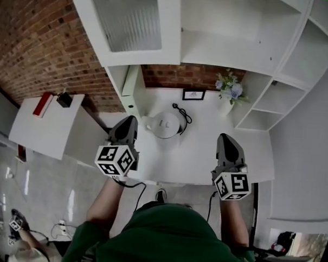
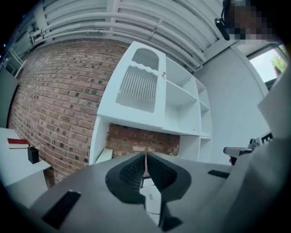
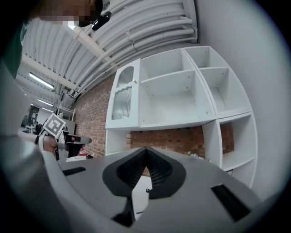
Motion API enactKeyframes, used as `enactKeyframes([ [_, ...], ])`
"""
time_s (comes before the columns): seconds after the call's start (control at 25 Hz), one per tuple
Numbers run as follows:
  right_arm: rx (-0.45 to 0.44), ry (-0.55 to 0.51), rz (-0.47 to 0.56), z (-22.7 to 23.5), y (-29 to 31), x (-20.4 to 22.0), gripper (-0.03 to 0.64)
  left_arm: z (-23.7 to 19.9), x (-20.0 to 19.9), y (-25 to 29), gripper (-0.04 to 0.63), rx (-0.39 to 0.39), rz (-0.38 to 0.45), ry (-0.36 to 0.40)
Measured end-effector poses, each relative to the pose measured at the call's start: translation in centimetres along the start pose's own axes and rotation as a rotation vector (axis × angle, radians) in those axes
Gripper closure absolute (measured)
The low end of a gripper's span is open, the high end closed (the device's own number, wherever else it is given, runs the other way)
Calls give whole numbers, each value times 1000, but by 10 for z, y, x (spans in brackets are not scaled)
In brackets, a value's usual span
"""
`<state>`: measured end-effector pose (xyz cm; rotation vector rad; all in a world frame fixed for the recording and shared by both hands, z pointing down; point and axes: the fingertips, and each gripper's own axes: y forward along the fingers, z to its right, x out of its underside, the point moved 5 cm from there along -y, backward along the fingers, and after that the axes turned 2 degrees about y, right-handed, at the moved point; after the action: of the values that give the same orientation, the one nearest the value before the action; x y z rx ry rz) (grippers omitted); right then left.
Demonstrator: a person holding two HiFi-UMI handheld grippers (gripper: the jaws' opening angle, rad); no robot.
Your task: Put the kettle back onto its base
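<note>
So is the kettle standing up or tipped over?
Standing up. The head view looks down on the white kettle, its lid facing up, on the white counter.

The kettle [image 1: 165, 124] is white, like the bench [image 1: 195, 151] under it. A black cord [image 1: 182, 113] lies near the back edge. Pale blue and lilac flowers [image 1: 230, 86] fill a white vase [image 1: 224, 107] at the back right corner. The wall [image 1: 43, 46] is red-brown brick. The left gripper [image 1: 127, 121] and right gripper [image 1: 224, 137] are dark grey, and their cubes bear black-and-white square markers.
</note>
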<state>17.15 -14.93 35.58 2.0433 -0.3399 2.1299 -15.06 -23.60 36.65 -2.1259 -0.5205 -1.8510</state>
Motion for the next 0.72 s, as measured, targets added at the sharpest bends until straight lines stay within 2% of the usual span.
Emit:
enactKeyframes([
  [0.28,-58,-8,43,-13,-5,-12,595,9,-16,-26,565,-40,25,74],
  [0.72,-105,-25,56,-22,-12,-18,595,16,-16,-41,565,-65,15,88],
])
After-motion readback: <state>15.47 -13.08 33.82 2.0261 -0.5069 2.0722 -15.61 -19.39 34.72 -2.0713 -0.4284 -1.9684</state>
